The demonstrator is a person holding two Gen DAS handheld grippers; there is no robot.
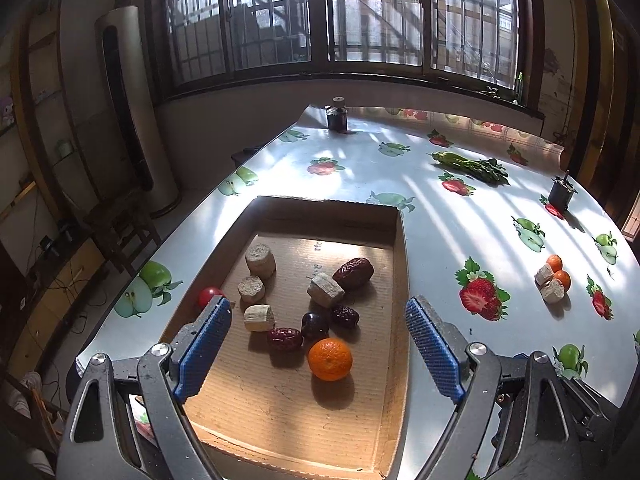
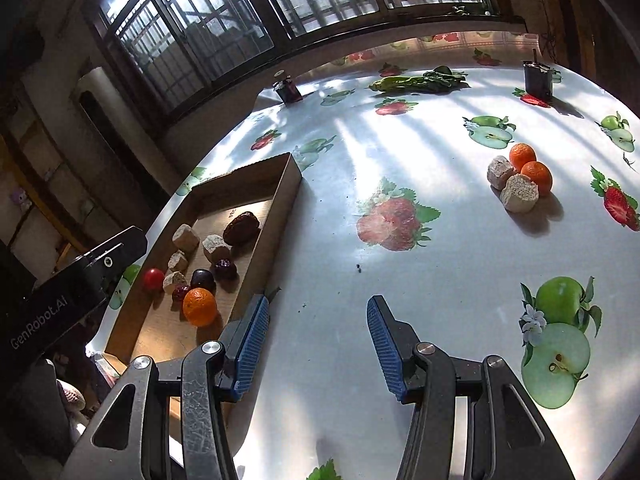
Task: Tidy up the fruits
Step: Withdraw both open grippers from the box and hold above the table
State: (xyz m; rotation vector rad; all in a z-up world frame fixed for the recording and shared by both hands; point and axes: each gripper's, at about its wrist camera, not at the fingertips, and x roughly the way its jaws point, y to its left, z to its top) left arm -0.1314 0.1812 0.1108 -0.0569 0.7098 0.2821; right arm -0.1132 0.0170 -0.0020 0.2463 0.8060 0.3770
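Fruits split: round orange mandarin (image 1: pixel 330 359) and wrinkled red dates lying in shallow brown cardboard tray (image 1: pixel 401 264); two more mandarins (image 2: pixel 530 168) well apart on fruit-print tablecloth (image 2: pixel 320 200). Left gripper (image 1: pixel 318 342) spread wide, empty; right gripper (image 2: pixel 316 344) released, empty. Risk: rolling away if nudged.

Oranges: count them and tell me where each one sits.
3. One orange lies in the cardboard tray, near its front. Two more sit together on the table beside two pale chunks. None seems hidden.
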